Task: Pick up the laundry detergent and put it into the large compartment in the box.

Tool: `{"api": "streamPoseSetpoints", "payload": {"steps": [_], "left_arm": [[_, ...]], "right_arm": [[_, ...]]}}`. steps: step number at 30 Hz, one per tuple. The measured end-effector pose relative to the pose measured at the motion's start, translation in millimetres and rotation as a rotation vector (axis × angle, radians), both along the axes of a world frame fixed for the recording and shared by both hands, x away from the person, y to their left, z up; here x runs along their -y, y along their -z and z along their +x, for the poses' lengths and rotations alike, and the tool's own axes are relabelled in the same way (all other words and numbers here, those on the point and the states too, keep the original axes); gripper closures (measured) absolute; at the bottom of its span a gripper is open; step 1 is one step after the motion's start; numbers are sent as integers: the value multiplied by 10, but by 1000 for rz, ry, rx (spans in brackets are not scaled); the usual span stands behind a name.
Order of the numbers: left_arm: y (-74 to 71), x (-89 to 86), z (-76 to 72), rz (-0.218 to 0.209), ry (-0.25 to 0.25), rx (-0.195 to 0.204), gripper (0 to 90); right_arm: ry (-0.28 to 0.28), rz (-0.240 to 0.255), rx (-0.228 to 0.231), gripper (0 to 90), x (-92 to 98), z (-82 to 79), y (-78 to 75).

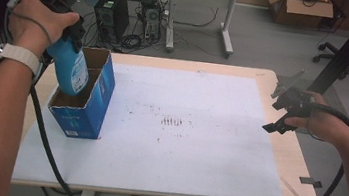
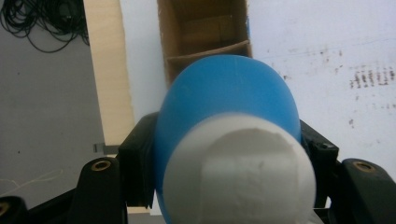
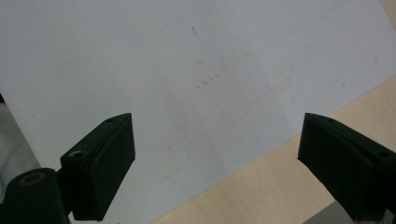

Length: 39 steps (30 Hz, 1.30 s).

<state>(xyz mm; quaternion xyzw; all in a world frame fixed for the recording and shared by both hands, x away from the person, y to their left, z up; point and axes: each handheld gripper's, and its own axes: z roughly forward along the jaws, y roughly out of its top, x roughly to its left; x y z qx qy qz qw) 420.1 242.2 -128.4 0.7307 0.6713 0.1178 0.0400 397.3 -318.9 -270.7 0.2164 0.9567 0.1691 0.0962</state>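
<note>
At the near left, the left gripper (image 1: 71,40) is clamped on a blue bottle (image 1: 71,67), its jaws pressing both sides just below the white cap (image 2: 238,170). The bottle hangs base-down, its lower end inside the open top of a blue carton (image 1: 86,105) standing on the white sheet (image 1: 183,129) that covers the table (image 1: 291,157). At the right edge, the right gripper (image 1: 281,113) hovers with jaws spread wide, nothing between them. Farther off, computer towers (image 1: 112,15) sit on the floor.

Smooth plastic bottle (image 1: 71,67), matt cardboard box (image 1: 92,102), wooden table (image 1: 292,154).
</note>
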Motion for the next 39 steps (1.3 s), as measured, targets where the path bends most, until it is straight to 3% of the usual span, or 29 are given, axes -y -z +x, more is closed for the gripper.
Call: {"api": "streamPoseSetpoints", "payload": {"steps": [11,15,21,25,39], "left_arm": [[422,-65,30,-4,-39,25,373],[509,-66,32,-8,-45,31,373],[702,-65,45,-18,-43,32,373],[908,-77,44,-18,-32,41,374],[1298,-107,36,-27,-24,16,373]], "right_arm": [[-1,3,-2,111,-5,4,35],[4,2,-4,111,6,1,47],[5,2,-8,111,18,-3,67],[8,1,-12,111,28,-3,80],[6,-3,-16,111,-3,19,104]]}}
